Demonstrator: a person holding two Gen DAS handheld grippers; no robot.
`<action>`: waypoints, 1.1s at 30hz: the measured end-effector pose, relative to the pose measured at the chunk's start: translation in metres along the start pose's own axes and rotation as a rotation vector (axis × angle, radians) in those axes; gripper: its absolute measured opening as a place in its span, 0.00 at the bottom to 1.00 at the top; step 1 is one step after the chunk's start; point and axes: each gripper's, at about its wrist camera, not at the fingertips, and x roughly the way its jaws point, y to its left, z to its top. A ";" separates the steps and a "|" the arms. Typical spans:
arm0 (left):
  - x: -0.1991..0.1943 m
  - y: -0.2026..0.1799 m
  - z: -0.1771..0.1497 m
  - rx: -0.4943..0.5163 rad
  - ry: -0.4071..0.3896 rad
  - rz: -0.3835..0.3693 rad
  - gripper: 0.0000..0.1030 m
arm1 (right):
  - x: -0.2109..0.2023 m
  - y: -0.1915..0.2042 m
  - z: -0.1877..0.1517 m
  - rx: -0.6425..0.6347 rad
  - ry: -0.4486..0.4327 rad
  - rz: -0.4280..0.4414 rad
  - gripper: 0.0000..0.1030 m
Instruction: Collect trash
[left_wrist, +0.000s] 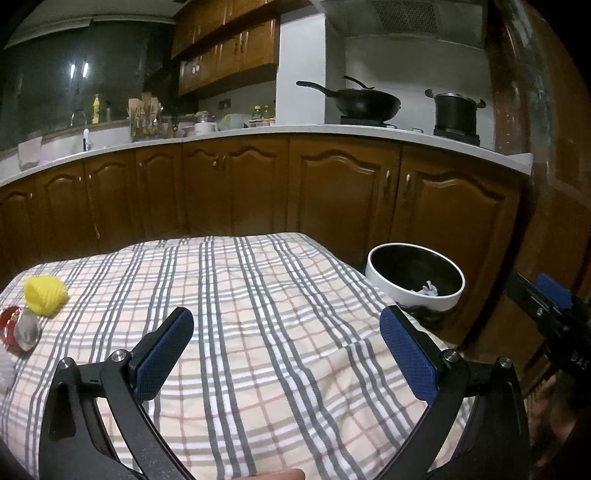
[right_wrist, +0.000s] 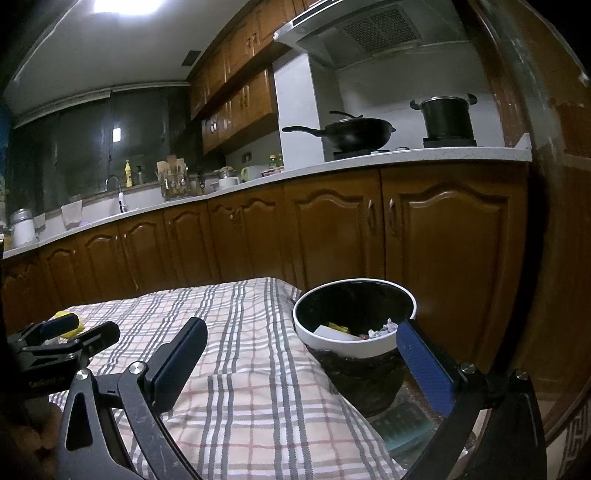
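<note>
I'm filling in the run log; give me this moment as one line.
left gripper: open, empty | right gripper: open, empty | bin: holds scraps | yellow wad: on cloth

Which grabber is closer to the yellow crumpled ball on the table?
Left. The left gripper hangs open over the checked cloth, with the yellow ball ahead to its left. The right gripper is open by the trash bin, at the table's other end.

My left gripper (left_wrist: 286, 350) and right gripper (right_wrist: 301, 363) have black frames, silver screws and blue textured pads (left_wrist: 408, 356).
</note>
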 end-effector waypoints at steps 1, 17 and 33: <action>0.000 0.000 0.000 0.000 -0.001 -0.001 1.00 | -0.001 0.000 0.000 0.000 -0.002 0.001 1.00; -0.003 -0.003 0.002 0.023 -0.016 0.017 1.00 | -0.003 -0.001 0.000 0.001 -0.010 0.005 1.00; -0.002 -0.006 0.002 0.037 -0.016 0.017 1.00 | -0.005 0.000 0.002 0.007 -0.011 0.012 1.00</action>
